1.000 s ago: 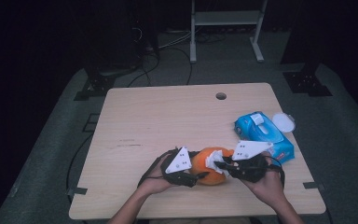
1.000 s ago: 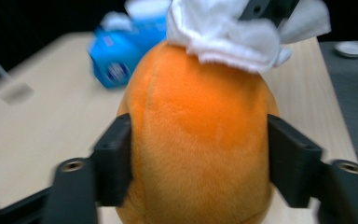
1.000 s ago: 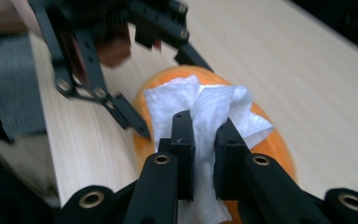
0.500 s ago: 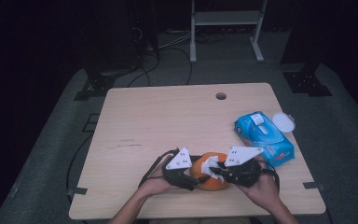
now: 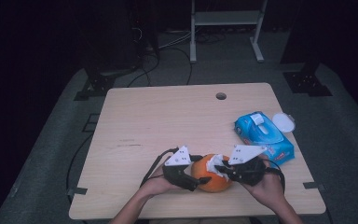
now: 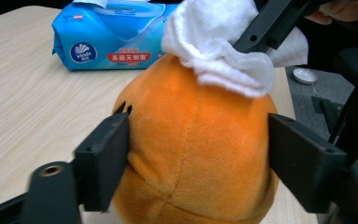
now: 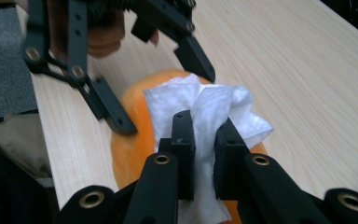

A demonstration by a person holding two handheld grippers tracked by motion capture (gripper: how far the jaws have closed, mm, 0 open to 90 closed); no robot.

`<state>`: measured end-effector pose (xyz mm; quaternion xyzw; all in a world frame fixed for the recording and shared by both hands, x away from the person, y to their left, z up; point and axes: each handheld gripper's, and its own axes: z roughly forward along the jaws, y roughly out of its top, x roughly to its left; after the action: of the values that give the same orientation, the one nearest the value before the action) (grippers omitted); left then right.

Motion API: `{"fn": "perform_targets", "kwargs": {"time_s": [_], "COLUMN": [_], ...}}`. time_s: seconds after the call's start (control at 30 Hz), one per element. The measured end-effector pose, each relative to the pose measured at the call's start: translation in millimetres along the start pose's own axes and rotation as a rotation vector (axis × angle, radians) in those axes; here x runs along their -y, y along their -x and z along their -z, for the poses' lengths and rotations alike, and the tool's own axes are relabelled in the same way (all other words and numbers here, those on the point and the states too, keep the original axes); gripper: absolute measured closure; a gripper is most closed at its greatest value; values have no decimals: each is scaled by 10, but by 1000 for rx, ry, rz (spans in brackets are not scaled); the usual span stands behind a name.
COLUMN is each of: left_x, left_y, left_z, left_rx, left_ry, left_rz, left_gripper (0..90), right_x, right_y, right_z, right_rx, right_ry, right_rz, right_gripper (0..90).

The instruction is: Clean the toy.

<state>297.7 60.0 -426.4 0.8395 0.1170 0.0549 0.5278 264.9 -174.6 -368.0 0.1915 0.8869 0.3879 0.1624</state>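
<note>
Right gripper (image 7: 200,135) is clamped tight on a crumpled white wipe (image 7: 205,105), pressing it onto the top of a round orange plush toy (image 5: 213,173) sitting low and centre in the high view, near the table's (image 5: 168,121) front edge. Left gripper (image 6: 198,154) has its jaws either side of the toy; they've just been opening, barely touching the fur now. Blue wipes pack (image 5: 263,137) lies to the right.
</note>
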Motion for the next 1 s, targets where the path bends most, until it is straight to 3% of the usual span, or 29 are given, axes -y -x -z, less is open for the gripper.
{"fn": "perform_targets", "kwargs": {"time_s": [0.1,0.17,0.2,0.27,0.37,0.43,0.5,0.67,0.77,0.9,1.0], "left_x": [-53,-63,-59,-38,2,5,-14,-42,-22,8,42], "left_y": [102,161,162,119,63,58,75,144,130,78,27], "left_z": [-14,-27,-24,2,26,25,2,-26,-9,20,37], "left_rx": [-11,-15,-14,-4,6,6,5,10,15,15,17], "left_ry": [-25,-38,-37,-25,-11,-6,-7,-22,-22,-21,-8], "left_rz": [-71,-119,-124,-108,-77,-71,-77,-133,-133,-114,-84], "left_gripper": [279,281,288,304,311,305,297,291,297,309,309], "right_x": [-66,-118,-143,-151,-99,-37,4,-59,-94,-44,63], "right_y": [-100,-184,-216,-208,-79,18,61,-88,-131,-15,124], "right_z": [-58,-114,-127,-118,-63,-16,10,-70,-116,-84,-37], "right_rx": [-26,-42,-38,-31,1,25,18,-23,-35,-18,4], "right_ry": [25,26,21,17,15,7,15,35,48,55,63], "right_rz": [10,45,64,63,17,-21,-57,-20,-14,-53,-111], "right_gripper": [801,801,802,804,804,804,803,803,804,805,805]}}
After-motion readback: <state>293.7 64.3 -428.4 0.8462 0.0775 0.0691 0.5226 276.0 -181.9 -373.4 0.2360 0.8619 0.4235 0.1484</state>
